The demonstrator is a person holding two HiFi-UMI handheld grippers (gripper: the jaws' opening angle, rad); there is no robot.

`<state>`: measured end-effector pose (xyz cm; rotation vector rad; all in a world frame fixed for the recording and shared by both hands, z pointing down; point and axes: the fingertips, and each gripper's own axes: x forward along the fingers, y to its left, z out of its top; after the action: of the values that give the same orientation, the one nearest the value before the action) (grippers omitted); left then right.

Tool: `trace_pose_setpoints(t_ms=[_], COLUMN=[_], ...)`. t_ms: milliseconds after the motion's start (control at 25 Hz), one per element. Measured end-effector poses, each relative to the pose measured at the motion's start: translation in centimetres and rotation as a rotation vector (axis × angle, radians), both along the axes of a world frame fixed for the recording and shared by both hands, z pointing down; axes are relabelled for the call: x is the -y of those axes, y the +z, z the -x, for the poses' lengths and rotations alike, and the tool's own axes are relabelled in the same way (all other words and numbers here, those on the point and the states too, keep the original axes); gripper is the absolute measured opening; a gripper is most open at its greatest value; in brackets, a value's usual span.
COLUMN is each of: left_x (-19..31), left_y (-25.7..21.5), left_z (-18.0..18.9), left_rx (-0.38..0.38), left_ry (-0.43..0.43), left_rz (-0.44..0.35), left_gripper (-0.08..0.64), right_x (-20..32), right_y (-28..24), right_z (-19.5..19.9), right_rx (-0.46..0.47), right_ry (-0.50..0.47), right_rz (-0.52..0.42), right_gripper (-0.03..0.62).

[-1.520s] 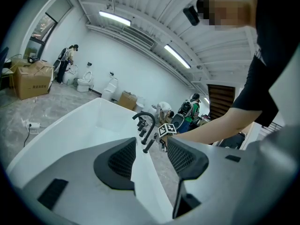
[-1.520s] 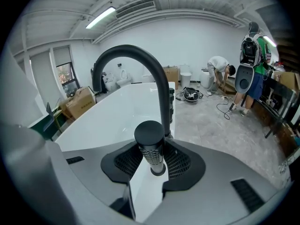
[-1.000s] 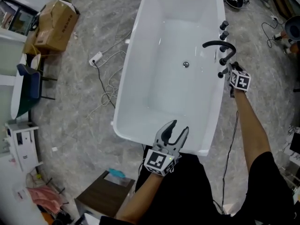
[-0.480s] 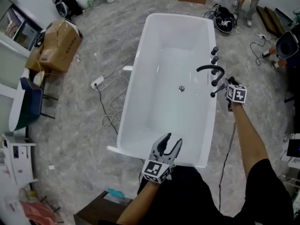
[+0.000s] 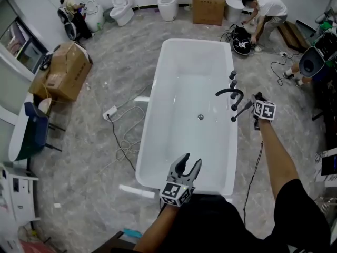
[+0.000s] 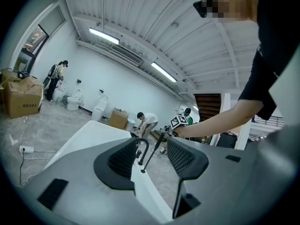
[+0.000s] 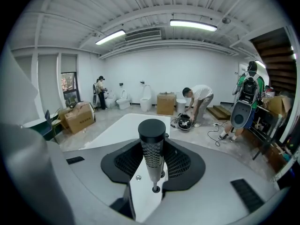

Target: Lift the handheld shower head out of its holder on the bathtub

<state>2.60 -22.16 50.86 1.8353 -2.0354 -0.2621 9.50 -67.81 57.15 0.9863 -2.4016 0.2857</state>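
1. At the tub's right rim, the right gripper (image 5: 251, 106) pinches the handheld shower head (image 5: 241, 112). In the right gripper view both ribbed pads press on the wand's patterned grip just below its round cap. The dark wand slants down beside the arched faucet spout (image 5: 227, 91).
2. Hard to make out: the holder cannot be picked out among the small dark fittings (image 5: 232, 74) on that rim, and from above their number is uncertain. In the left gripper view the wand's lower tip appears clear of the rim.
3. Left gripper (image 5: 191, 160): claw spread, with nothing between the pads. It hangs over the near end of the bathtub (image 5: 213, 186). Through the gap its own view shows only the distant spout and wand.
4. Bathtub: one, white and freestanding. One round drain (image 5: 200, 117) shows in its basin.
5. Cardboard boxes (image 5: 60, 73): two. The first stands at the left and the second box (image 5: 209, 4) against the back wall. Their contents are hidden.
6. Toilets (image 5: 122, 12): two, side by side at the back wall.
7. Bystanders (image 5: 260, 9): three. One bends over a dark bag, one is near the toilets, and one at the right edge is partly cut off.
8. Power strip (image 5: 109, 112): one, white. It lies on the floor left of the tub with its cord looping away.
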Motion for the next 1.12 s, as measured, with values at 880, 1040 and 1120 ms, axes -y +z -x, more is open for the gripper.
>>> trace_pose_setpoints(t_ms=[880,1040,1120], left_x=[-0.4,-0.7,-0.6], left_y=[0.2,0.2,-0.1], left_z=[0.5,0.7,0.6], left_rx=[-0.002,0.021,0.015], left_ry=[-0.001,0.002,0.000], left_rz=[-0.007,-0.006,-0.011], left_gripper=[0.187,0.187,0.187], right_x=[-0.8,-1.1,-1.3], right_y=[-0.4,0.0,-0.3], right_z=[-2.8,-1.9,-1.5], right_rx=[0.064,0.065,0.057], right_ry=[0.081,0.047,0.028], right_rz=[-0.013,-0.019,-0.030], right_gripper=[0.126,0.124,0.126])
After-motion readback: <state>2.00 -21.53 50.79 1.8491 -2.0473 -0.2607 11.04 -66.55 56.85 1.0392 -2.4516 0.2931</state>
